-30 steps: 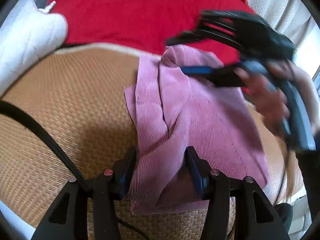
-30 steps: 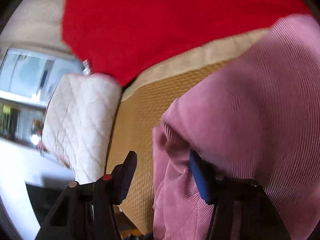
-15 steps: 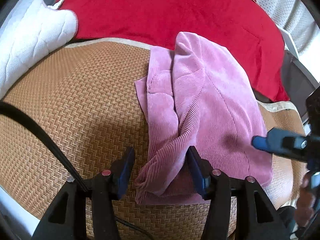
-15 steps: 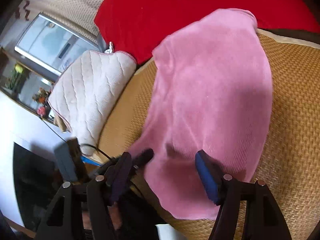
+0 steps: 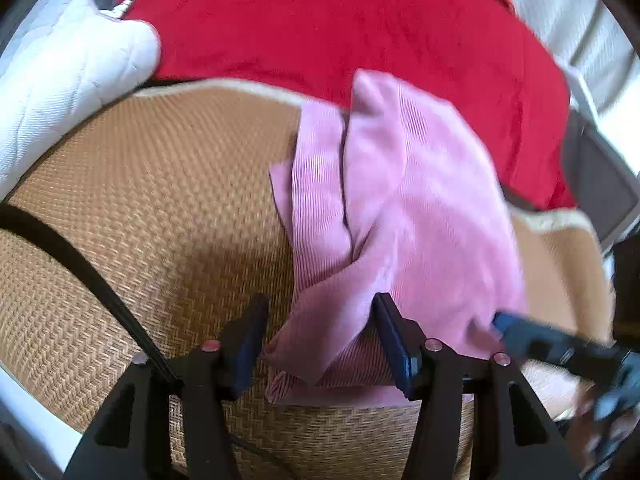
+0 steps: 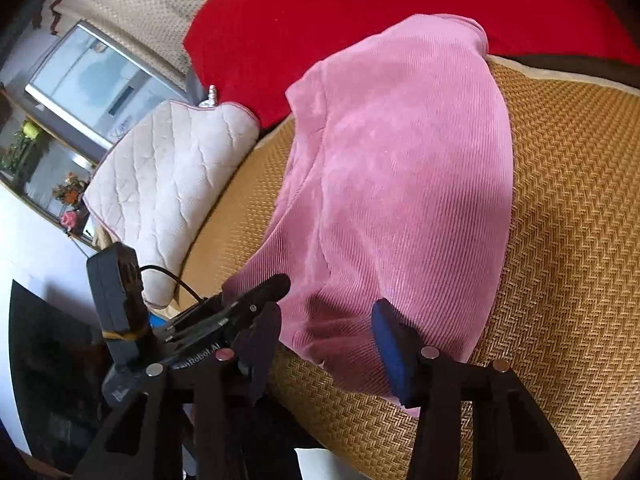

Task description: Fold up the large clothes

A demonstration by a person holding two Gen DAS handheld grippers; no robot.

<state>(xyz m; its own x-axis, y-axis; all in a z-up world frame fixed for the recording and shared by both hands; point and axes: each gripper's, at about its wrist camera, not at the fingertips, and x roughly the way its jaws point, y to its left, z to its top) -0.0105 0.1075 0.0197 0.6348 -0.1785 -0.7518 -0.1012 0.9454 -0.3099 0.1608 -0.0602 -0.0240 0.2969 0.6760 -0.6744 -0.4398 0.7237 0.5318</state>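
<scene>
A pink ribbed garment (image 5: 400,200) lies folded lengthwise on a woven tan seat mat (image 5: 160,200), its far end reaching a red cushion (image 5: 320,20). My left gripper (image 5: 320,340) stands at the near left corner. A bunched fold lies between its fingers, with a small gap beside the left pad. My right gripper (image 6: 328,344) sits at the garment's (image 6: 400,180) near edge. Its jaws are closing with the hem between them, and the pads are not pressing. The right gripper's blue tip (image 5: 500,320) shows low at the right in the left wrist view. The left gripper (image 6: 248,300) shows at the cloth's corner in the right wrist view.
A white quilted cushion (image 6: 168,184) leans at the mat's left end. A black cable (image 5: 80,264) crosses the mat (image 6: 560,240) near my left gripper. The red cushion (image 6: 360,12) backs the seat. A window and flowers (image 6: 72,196) lie beyond.
My right gripper swung from the garment's far end to its near right edge, leaving the top layer spread flat. The left gripper stayed at its corner.
</scene>
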